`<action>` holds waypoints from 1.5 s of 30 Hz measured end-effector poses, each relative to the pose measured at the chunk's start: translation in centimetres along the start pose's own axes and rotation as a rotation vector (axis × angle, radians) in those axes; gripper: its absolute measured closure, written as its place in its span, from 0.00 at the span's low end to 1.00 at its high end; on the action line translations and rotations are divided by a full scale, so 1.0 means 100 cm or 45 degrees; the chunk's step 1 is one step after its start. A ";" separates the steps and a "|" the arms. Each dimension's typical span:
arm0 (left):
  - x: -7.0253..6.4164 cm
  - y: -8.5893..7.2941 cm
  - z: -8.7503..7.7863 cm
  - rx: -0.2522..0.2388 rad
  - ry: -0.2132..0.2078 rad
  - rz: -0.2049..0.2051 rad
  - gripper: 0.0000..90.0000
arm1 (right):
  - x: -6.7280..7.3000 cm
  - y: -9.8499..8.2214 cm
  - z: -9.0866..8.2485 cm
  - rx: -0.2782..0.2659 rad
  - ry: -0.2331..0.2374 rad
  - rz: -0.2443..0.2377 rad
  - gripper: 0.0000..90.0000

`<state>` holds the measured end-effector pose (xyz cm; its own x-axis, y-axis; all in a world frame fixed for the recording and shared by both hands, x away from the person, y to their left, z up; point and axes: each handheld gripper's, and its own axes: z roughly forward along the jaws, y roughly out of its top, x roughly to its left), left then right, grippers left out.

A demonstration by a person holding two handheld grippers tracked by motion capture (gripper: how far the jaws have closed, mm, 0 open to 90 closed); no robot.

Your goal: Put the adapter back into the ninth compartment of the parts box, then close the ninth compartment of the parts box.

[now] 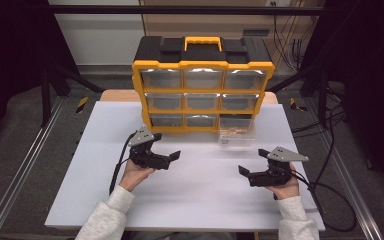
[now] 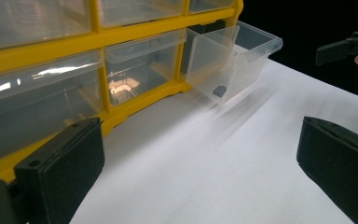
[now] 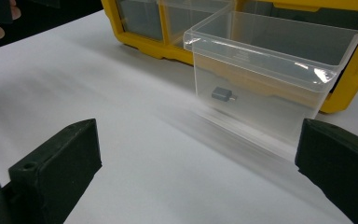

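Left gripper (image 1: 172, 158): we see it open, empty.
Right gripper (image 1: 247, 169): open too.
Drawer (image 3: 270, 70): pulled out toward us, holds a small black part (image 3: 223, 94).

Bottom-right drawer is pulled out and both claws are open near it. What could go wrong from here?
1. The clear drawer juts well out of the yellow organizer; a knock from the right claw could pull it free or tip it.
2. The small black part inside sits behind a clear wall, so depth may be misjudged when reaching in.
3. The left claw sits close to the organizer's front; a sideways sweep may bump it.
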<state>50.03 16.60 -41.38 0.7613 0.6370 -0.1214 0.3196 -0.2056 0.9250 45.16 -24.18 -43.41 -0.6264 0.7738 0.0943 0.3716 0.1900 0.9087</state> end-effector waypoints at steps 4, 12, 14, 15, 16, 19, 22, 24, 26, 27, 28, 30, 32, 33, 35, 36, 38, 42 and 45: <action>0.004 -0.008 -0.008 0.002 0.008 0.001 0.00 | 0.000 0.001 0.000 0.000 -0.008 -0.002 0.01; 0.011 -0.020 -0.020 -0.002 0.029 -0.020 0.00 | 0.000 0.005 0.000 -0.001 -0.016 0.001 0.01; 0.012 -0.023 -0.022 0.003 0.034 -0.020 0.00 | 0.000 0.005 0.001 0.004 -0.020 -0.003 0.01; 0.012 -0.025 -0.024 0.002 0.038 -0.020 0.00 | 0.000 0.006 0.001 0.004 -0.021 -0.005 0.01; 0.013 -0.027 -0.026 -0.001 0.037 -0.026 0.00 | 0.000 0.006 0.001 0.003 -0.021 -0.006 0.01; 0.016 -0.031 -0.030 -0.006 0.038 -0.039 0.00 | -0.001 0.008 0.001 0.000 -0.023 0.001 0.01; 0.018 -0.035 -0.035 -0.012 0.045 -0.039 0.00 | 0.000 0.009 0.003 0.003 -0.028 -0.001 0.01; 0.019 -0.037 -0.037 -0.015 0.047 -0.044 0.00 | 0.000 0.010 0.004 0.006 -0.029 -0.003 0.01; 0.020 -0.038 -0.038 -0.016 0.049 -0.044 0.00 | 0.000 0.012 0.006 0.005 -0.029 -0.003 0.01; 0.020 -0.039 -0.038 -0.014 0.054 -0.042 0.00 | 0.000 0.012 0.007 0.006 -0.029 -0.005 0.01; 0.021 -0.040 -0.039 -0.010 0.056 -0.038 0.00 | 0.001 0.013 0.007 0.007 -0.030 -0.002 0.01; 0.022 -0.042 -0.041 0.000 0.063 -0.037 0.00 | 0.001 0.013 0.009 0.011 -0.033 -0.001 0.01; 0.024 -0.044 -0.043 -0.002 0.063 -0.048 0.00 | 0.001 0.013 0.010 0.014 -0.035 0.003 0.01; 0.024 -0.044 -0.044 -0.005 0.064 -0.048 0.00 | 0.001 0.013 0.011 0.016 -0.038 0.004 0.01; 0.025 -0.045 -0.044 -0.004 0.075 -0.050 0.01 | 0.001 0.013 0.011 0.022 -0.038 0.004 0.01; 0.027 -0.046 -0.044 -0.001 0.076 -0.059 0.01 | 0.001 0.013 0.011 0.020 -0.039 0.001 0.01; 0.027 -0.047 -0.044 0.002 0.075 -0.059 0.01 | 0.003 0.012 0.011 0.019 -0.044 0.003 0.01; 0.028 -0.049 -0.047 0.000 0.073 -0.059 0.01 | 0.003 0.012 0.013 0.030 -0.040 0.001 0.01; 0.029 -0.049 -0.048 -0.007 0.069 -0.060 0.01 | 0.003 0.012 0.016 0.035 -0.045 0.000 0.01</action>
<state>47.96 23.04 -44.55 0.7137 0.6853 -0.1451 0.3510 -0.1707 0.9207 46.49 -22.79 -42.93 -0.6023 0.7943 0.0794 0.3903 0.2062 0.8973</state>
